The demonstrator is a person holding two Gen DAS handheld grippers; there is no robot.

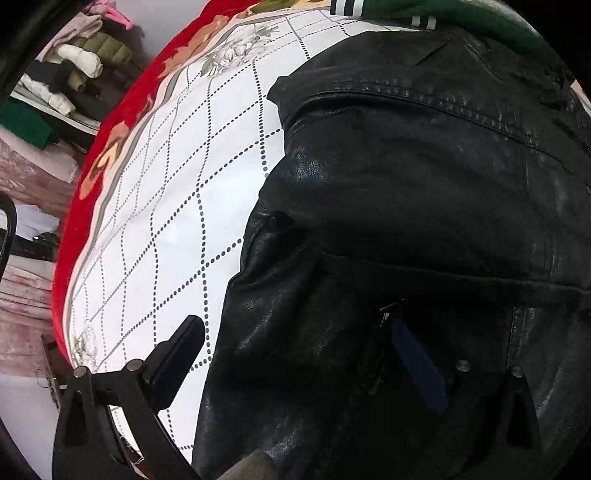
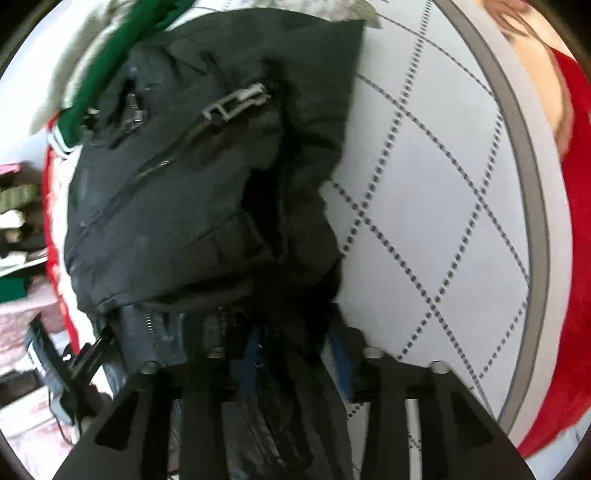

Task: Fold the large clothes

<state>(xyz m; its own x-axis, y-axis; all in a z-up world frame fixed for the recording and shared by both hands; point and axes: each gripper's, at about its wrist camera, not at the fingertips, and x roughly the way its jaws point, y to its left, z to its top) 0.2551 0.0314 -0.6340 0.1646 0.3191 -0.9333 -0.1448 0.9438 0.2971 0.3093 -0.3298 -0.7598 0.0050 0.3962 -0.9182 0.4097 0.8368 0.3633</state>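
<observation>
Between the right gripper (image 2: 291,354) fingers a black leather jacket (image 1: 424,192) fold is clamped; left gripper (image 1: 306,354) spread wide astride its edge, folding judged partway, unfinished.

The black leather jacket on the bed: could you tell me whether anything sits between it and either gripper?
Nothing visible does. The left gripper is open right over the black leather jacket, and the right gripper already has jacket material bunched between its fingers.

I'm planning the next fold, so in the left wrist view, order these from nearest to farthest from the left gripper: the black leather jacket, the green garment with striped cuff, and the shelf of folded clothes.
From the left gripper:
1. Black leather jacket, right under it.
2. Green garment, beyond the jacket, top.
3. Shelf of folded clothes, off the bed, upper left.
</observation>
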